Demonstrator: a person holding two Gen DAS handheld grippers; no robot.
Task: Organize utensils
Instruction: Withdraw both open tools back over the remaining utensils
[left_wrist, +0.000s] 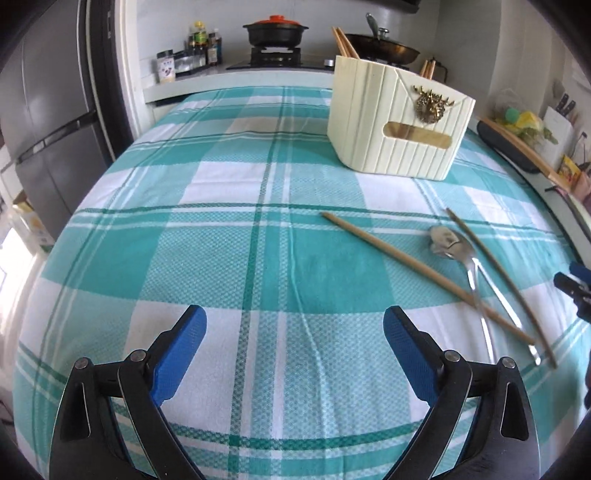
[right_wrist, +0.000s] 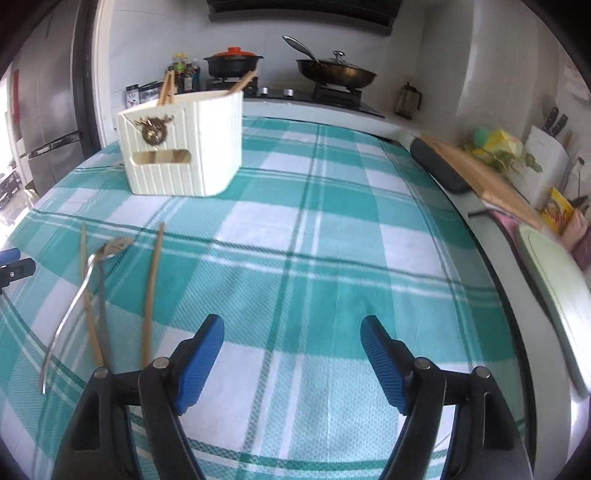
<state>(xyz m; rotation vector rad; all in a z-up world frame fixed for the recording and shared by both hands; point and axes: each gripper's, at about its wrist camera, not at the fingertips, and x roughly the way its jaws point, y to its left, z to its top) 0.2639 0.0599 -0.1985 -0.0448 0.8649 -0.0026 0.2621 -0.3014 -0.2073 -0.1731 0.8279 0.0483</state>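
Teal-and-white checked tablecloth: soft, may ruck under sliding.
Cream ribbed plastic utensil holder at 1 o'clock in left view, light, could tip.
Two wooden chopsticks and two shiny metal spoons, 3 o'clock: thin, slippery; grip mid-shaft.
Left gripper, right gripper: jaws wide, empty.

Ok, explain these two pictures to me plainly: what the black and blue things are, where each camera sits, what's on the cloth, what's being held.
They are two handheld grippers, each with a camera looking along its blue fingers. One picture is from the left gripper, the other from the right gripper. Both are open and hold nothing. On the checked tablecloth lie two chopsticks and two metal spoons, crossing each other. Behind stands a cream utensil holder with chopsticks already in it.
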